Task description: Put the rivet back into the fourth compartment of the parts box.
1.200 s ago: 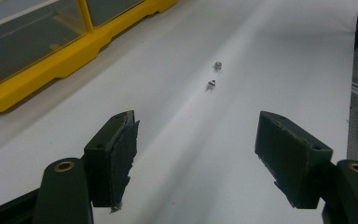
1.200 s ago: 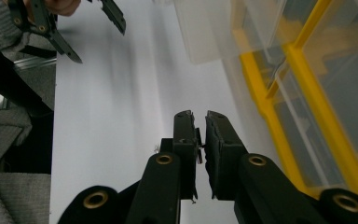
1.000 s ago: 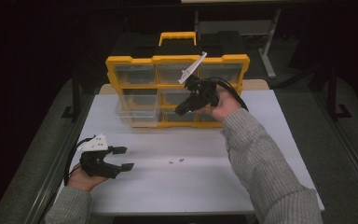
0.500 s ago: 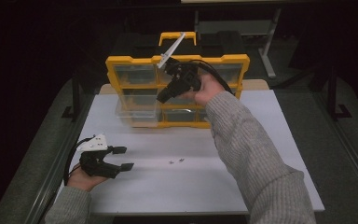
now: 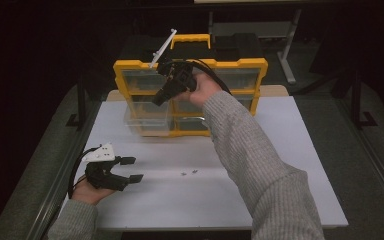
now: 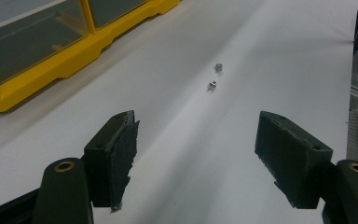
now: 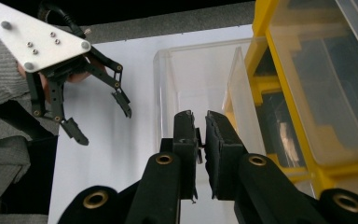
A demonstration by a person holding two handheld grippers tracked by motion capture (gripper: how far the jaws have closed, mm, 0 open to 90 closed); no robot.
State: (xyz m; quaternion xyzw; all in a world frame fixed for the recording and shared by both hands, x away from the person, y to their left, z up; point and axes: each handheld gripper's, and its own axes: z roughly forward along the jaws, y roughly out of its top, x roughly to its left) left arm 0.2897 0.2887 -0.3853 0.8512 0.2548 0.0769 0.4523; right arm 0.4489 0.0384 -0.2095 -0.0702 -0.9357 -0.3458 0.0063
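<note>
High view: 1 yellow organizer [image 5: 252, 67] stands at the table's [image 5: 290, 165] far edge, with 1 clear drawer [image 5: 147, 120] pulled out at its lower left. The right gripper [image 5: 159, 99] hangs just above that drawer. The left gripper [image 5: 130, 169] rests on the table, and 2 small nuts [image 5: 189, 173] lie to its right.

Left gripper view: jaws wide apart, holding nothing; both nuts lie ahead.

Right gripper view: jaws nearly together over the open drawer; whether anything is pinched I cannot tell.
</note>
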